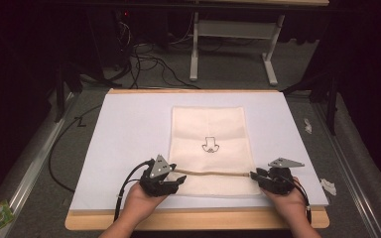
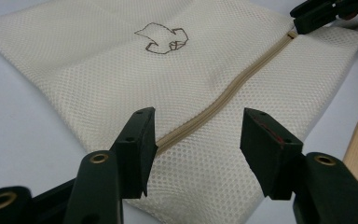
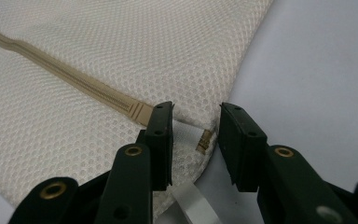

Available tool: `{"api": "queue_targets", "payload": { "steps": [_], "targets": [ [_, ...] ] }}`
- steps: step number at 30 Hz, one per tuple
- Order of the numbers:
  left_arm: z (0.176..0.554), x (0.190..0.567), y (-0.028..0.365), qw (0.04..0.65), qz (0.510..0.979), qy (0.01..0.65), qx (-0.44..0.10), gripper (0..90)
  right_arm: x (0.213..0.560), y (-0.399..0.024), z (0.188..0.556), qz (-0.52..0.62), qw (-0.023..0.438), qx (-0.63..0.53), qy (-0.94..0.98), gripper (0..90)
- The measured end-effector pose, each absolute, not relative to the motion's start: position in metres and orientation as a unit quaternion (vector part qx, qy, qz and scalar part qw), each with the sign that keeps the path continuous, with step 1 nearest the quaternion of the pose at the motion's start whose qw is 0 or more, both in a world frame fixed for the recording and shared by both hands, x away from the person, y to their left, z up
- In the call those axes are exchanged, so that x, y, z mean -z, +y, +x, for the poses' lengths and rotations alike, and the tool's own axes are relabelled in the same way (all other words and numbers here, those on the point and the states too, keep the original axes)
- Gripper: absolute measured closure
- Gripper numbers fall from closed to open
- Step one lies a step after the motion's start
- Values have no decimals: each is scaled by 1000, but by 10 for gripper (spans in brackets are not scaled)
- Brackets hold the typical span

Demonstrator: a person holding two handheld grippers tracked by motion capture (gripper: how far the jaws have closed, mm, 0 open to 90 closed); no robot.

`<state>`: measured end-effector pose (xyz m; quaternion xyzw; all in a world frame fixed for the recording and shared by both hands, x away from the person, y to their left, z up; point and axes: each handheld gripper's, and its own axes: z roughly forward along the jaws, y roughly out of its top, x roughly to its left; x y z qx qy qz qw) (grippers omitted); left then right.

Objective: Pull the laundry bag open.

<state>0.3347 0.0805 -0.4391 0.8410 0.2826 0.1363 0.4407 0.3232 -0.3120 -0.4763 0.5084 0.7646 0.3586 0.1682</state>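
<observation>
Carefully, with the mesh bag (image 1: 212, 148) flat near the table's front edge, the left gripper (image 2: 196, 140), jaws apart astride the zipper (image 2: 223, 95), should pinch that end while the right gripper (image 3: 196, 135), open around the zipper tab (image 3: 204, 140), closes squarely.

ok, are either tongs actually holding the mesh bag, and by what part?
Neither, as far as shows. Left tongs stand open over the mesh bag's zipper end; right tongs straddle its opposite end, pads apart.
</observation>
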Motion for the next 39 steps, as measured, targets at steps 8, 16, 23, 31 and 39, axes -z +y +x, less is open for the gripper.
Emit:
{"api": "queue_targets", "payload": {
  "steps": [8, 16, 23, 31, 39],
  "targets": [
    [335, 444, 76, 431, 849, 276, -133, 460, 476, -317, 321, 506, 157, -360, 768, 653],
    [334, 445, 74, 433, 848, 275, -132, 458, 476, -316, 323, 498, 152, -361, 774, 717],
    [334, 445, 72, 431, 850, 272, -133, 455, 475, -315, 325, 496, 147, -361, 776, 822],
    [334, 445, 72, 433, 849, 271, -136, 455, 469, -314, 322, 484, 161, -364, 779, 845],
    [333, 447, 65, 445, 843, 270, -136, 451, 458, -315, 315, 471, 176, -390, 772, 849]
  ]
}}
